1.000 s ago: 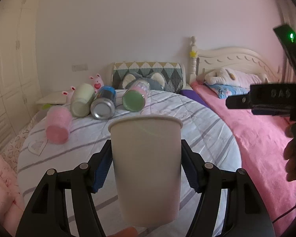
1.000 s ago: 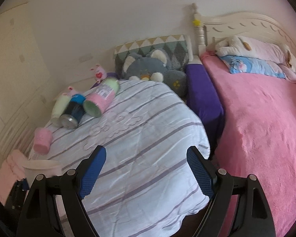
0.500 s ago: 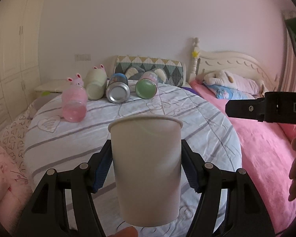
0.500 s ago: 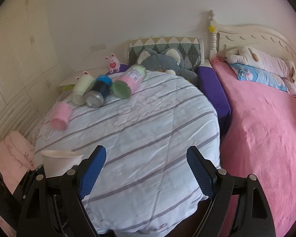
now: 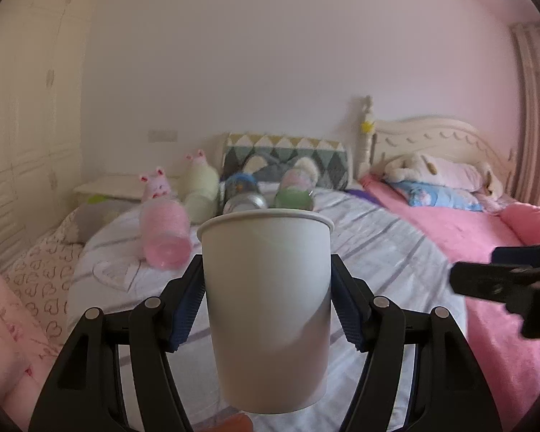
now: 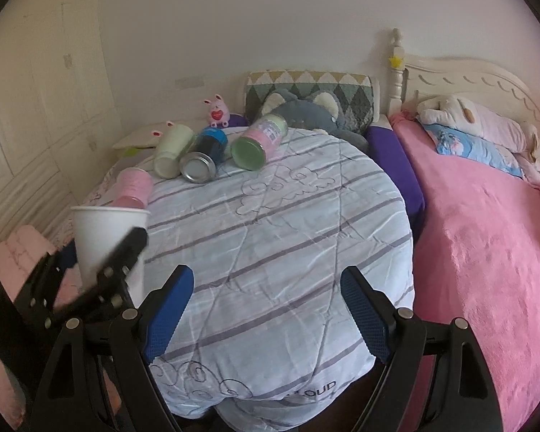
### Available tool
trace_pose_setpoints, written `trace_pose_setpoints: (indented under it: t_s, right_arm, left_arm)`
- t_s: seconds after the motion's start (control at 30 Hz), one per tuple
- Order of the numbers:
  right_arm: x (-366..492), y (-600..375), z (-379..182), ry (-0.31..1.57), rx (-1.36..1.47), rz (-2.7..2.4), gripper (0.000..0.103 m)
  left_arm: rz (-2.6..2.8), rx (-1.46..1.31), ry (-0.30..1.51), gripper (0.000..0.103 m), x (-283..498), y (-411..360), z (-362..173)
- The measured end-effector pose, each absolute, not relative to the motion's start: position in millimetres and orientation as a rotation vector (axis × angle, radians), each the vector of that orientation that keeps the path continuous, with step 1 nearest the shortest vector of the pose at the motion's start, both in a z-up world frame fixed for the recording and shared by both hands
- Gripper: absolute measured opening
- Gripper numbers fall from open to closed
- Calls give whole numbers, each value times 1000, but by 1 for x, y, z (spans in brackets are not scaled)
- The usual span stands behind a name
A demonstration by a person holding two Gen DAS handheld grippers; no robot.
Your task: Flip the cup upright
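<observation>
A white paper cup (image 5: 266,309) stands upright, mouth up, between the blue pads of my left gripper (image 5: 266,306), which is shut on its sides and holds it above the near edge of the striped quilt (image 5: 378,252). In the right wrist view the same cup (image 6: 104,237) and the left gripper show at the left. My right gripper (image 6: 266,316) is open and empty over the quilt's (image 6: 288,216) near end.
Several jars lie on their sides at the quilt's far end: pink (image 6: 133,187), cream (image 6: 171,151), blue with a metal lid (image 6: 203,158), green-lidded (image 6: 257,145). A pink blanket (image 6: 486,234) covers the bed at right. Plush toys and a headboard stand behind.
The left gripper has levelled out with the cup still in it. The right gripper has swung left and closer, so the cup and left gripper now show larger in its view.
</observation>
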State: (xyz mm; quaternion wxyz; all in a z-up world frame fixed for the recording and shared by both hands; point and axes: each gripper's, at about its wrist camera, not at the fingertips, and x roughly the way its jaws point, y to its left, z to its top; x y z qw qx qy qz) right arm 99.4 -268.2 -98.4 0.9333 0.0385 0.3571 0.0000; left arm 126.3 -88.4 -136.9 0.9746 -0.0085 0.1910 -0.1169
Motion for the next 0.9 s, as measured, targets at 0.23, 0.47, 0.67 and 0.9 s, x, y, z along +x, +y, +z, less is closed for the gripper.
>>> trace_pose_setpoints:
  t_s: [0.23,0.47,0.67,0.9]
  right_arm:
    - [96,-270,-122,785,87,-22,85]
    - [90,-258,-121,785,80,-10,85]
    - [84,-251,-115,774,72,-4,85]
    - [78,-249,-111,769,71,-2,85]
  left_arm:
    - [-208,15,376,68,112,-78,-162]
    - [-232,6,386,68,99,-69,-155]
    - [-249,21,429,67,91,-70,-159]
    - [-274,12,479,67,104,-71,-155]
